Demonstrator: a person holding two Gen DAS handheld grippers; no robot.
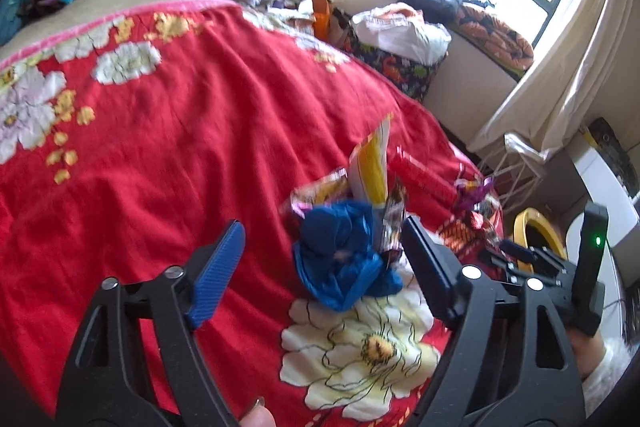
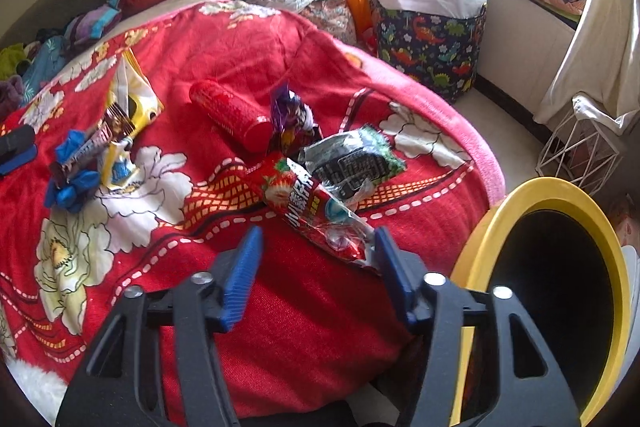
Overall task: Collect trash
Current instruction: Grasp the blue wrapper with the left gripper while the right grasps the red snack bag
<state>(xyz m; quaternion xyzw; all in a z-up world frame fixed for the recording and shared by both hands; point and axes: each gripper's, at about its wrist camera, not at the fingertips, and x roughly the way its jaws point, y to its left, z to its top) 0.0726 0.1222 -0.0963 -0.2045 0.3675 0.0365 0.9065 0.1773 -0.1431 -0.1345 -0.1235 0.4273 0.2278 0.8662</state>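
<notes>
Both claws hang spread over the bed (image 2: 280, 39), which wears a red flowered blanket: the left claw (image 1: 324, 255) flanks a crumpled blue bag (image 1: 340, 259), the right claw (image 2: 316, 267) reaches toward a red strawberry snack wrapper (image 2: 308, 207). More wrappers and a red can (image 2: 230, 115) lie scattered nearby, and a yellow-rimmed bin (image 2: 480, 231) stands just beside the bed's edge.
</notes>
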